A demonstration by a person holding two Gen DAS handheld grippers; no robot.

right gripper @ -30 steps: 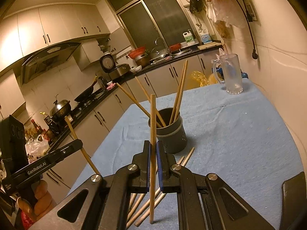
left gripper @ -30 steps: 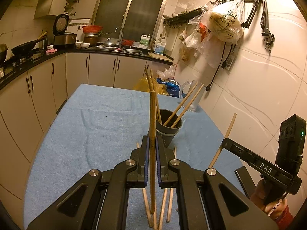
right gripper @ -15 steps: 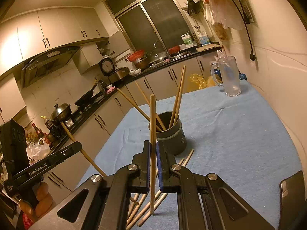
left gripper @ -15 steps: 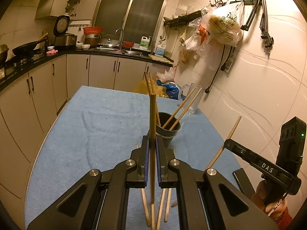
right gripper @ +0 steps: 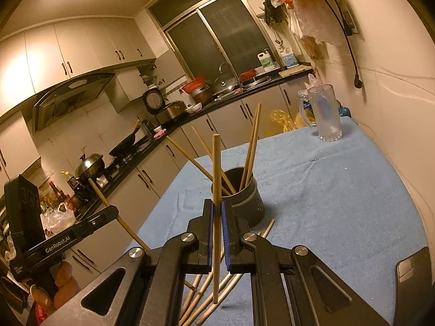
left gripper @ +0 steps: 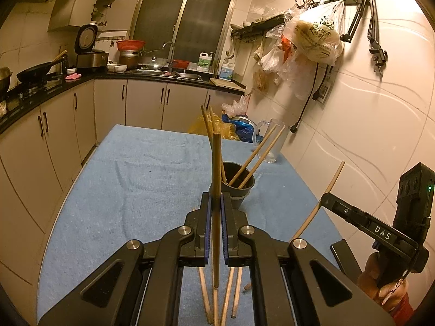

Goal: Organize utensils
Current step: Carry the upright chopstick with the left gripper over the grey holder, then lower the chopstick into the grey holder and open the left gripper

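Note:
A dark round holder [left gripper: 239,187] [right gripper: 246,198] stands mid-table on the blue cloth, with several wooden chopsticks leaning in it. My left gripper [left gripper: 215,203] is shut on one upright chopstick [left gripper: 216,168], held just short of the holder. My right gripper [right gripper: 216,214] is likewise shut on an upright chopstick [right gripper: 216,168] in front of the holder. Each gripper also shows in the other's view: the right gripper [left gripper: 325,199] at the right edge, the left gripper [right gripper: 115,212] at the left. Several loose chopsticks [left gripper: 233,293] [right gripper: 217,290] lie on the cloth beneath the fingers.
A clear glass mug [right gripper: 325,114] [left gripper: 267,142] stands at the table's far corner by the tiled wall. The blue cloth [left gripper: 122,190] covers the table. Kitchen cabinets and a counter run along the left and back. Plastic bags [left gripper: 312,38] hang on the wall.
Both grippers have lifted slightly with their chopsticks, so the holder and table sit a little lower in both views. The grips are unchanged.

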